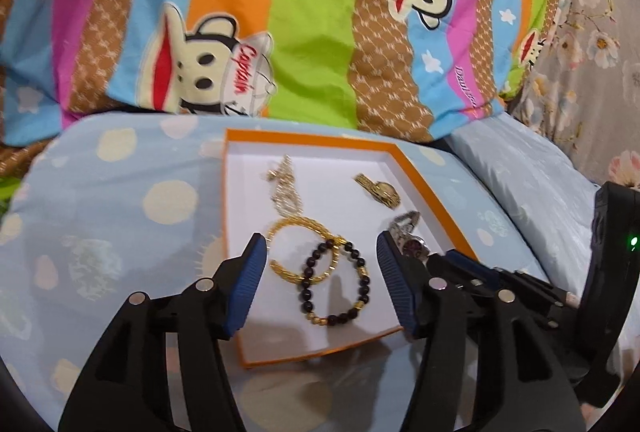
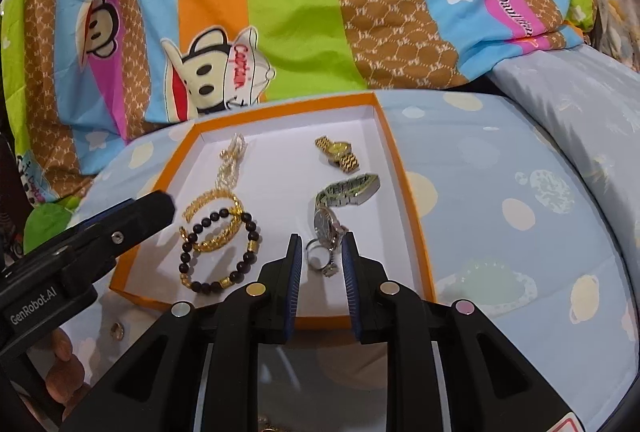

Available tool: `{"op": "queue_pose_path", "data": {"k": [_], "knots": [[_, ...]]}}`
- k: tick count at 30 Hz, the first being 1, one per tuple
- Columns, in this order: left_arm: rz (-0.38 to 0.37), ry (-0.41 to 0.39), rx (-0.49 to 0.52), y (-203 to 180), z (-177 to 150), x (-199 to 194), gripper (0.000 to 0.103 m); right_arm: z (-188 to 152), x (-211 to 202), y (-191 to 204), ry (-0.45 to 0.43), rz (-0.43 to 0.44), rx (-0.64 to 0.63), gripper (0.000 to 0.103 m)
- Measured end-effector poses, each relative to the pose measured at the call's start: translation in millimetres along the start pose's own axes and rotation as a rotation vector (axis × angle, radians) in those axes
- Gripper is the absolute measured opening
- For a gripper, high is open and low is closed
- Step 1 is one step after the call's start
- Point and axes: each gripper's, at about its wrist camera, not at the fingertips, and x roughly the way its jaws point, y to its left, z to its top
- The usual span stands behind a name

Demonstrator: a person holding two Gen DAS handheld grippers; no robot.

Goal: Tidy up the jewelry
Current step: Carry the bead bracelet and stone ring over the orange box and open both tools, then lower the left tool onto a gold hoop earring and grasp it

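Right wrist, tongs (image 2: 320, 256) parted over ring (image 2: 320, 259), box rim (image 2: 412, 200) near.

My left tongs (image 1: 322, 256): black arms, blue ribbed pads. Ahead of them, tray (image 1: 412, 162): orange rim, white floor. Between the pads, bead bracelet (image 1: 352, 288): dark purple-black with gold spacers; gold bangle (image 1: 298, 252). Beyond, quilt (image 1: 312, 12): multicolour stripes, cartoon monkeys. Bedsheet (image 1: 120, 200): pale blue, cream dots.

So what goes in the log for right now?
left hand-held gripper: open over beaded bracelet | right hand-held gripper: open near ring | orange tray: holds jewelry
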Motion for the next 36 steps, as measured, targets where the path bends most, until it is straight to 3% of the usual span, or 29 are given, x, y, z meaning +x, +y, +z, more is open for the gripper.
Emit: {"op": "queue_pose_path", "data": {"k": [6,10,24,36], "knots": [[0.112,-0.083,-0.018,21,1,-38,0.059,3,-36,-9,-0.084,-0.005,0.033,0.021],[0.153,-0.101,-0.03,35,-9,-60,0.059,-12,-56,-11,-0.096,-0.02,0.036,0.023],[0.17,0.036,-0.019,38,-83,-84,0.059,-98,-79,6,0.035,-0.011,0.025,0.024],[0.138,0.086,0.059,13,-103,-84,0.066,-114,-86,9,0.063,0.001,0.046,0.025]]}}
